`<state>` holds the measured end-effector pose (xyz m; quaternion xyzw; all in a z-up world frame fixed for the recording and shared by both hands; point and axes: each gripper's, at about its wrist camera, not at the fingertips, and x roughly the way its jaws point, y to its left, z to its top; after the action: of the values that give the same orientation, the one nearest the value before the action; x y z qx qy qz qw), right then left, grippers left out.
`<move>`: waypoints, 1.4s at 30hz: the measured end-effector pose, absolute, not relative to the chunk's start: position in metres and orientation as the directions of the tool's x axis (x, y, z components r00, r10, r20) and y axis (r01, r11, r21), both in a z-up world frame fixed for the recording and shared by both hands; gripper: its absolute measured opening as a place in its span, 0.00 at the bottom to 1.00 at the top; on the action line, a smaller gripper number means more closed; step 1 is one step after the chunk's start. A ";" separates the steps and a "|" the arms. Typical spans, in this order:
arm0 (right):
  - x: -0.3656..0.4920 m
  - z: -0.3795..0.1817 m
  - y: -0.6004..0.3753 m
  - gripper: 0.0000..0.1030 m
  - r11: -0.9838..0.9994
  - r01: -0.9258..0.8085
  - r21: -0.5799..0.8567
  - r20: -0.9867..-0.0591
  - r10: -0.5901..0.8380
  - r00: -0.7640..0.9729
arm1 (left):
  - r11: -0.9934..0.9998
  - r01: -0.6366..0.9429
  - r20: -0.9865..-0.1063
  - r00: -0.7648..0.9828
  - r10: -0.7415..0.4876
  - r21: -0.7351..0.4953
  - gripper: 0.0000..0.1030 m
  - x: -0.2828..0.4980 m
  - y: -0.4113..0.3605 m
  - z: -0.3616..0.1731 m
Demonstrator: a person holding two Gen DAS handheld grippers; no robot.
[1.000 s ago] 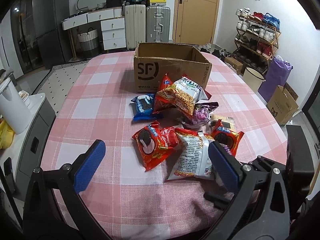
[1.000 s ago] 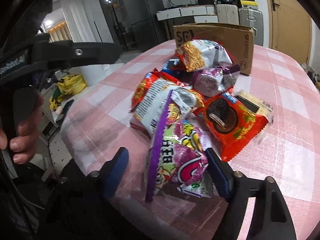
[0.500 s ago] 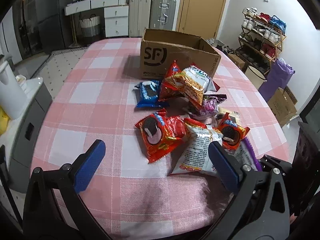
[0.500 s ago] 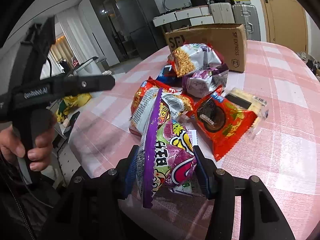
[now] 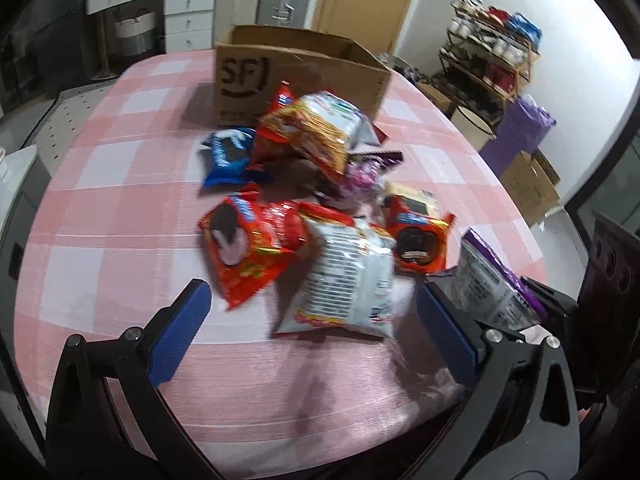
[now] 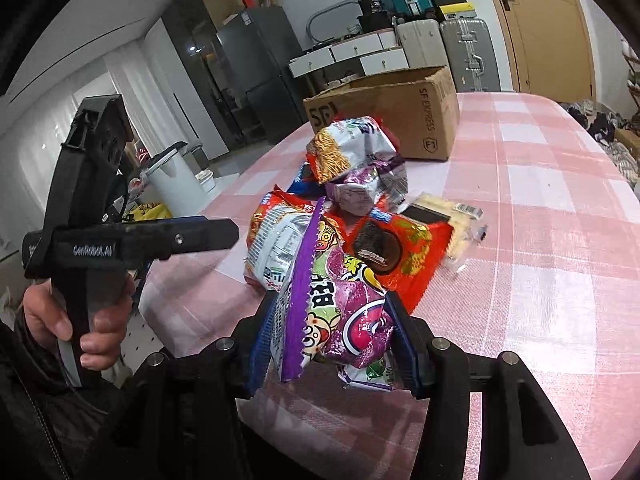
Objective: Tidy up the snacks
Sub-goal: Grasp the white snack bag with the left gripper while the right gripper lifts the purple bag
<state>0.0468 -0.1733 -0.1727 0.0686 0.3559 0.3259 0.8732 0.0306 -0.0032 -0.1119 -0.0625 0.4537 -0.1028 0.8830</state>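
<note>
My right gripper (image 6: 334,340) is shut on a purple candy bag (image 6: 340,316), lifted a little above the near table edge; the same bag (image 5: 492,284) shows at the right of the left wrist view. My left gripper (image 5: 316,328) stands open above the table, its blue pads either side of a white noodle packet (image 5: 348,276) lying below. A pile of snack packets lies beyond: a red cookie packet (image 5: 248,248), another red one (image 5: 420,240), a blue one (image 5: 228,154). An open cardboard box (image 5: 296,68) sits behind the pile.
The pink checked tablecloth (image 5: 112,208) covers a rounded table. A hand (image 6: 92,320) holds the left gripper at the left of the right wrist view. A shoe rack (image 5: 492,56), suitcases and drawers stand beyond the table.
My right gripper closed on the purple candy bag and lifted it slightly. My left gripper sank and tilted down toward the white noodle packet, still open.
</note>
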 end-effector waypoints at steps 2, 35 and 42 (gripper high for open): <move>0.045 -0.173 -0.177 0.51 0.774 -0.520 0.361 -0.568 0.624 0.536 | 0.969 0.139 -0.794 0.556 -0.246 -0.203 0.99 0.033 -0.010 -0.115; 0.037 -0.160 -0.214 0.51 0.782 -0.465 0.415 -0.496 0.623 0.605 | 0.951 0.183 -0.812 0.495 -0.310 -0.251 0.39 0.052 -0.028 -0.135; 0.039 -0.148 -0.210 0.51 0.776 -0.481 0.409 -0.481 0.631 0.609 | 0.937 0.193 -0.777 0.524 -0.350 -0.292 0.39 0.042 -0.014 -0.117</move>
<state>0.0395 -0.2096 -0.1479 0.1200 0.3127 0.3127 0.8888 0.0425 -0.0143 -0.1169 -0.0848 0.4624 -0.1561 0.8687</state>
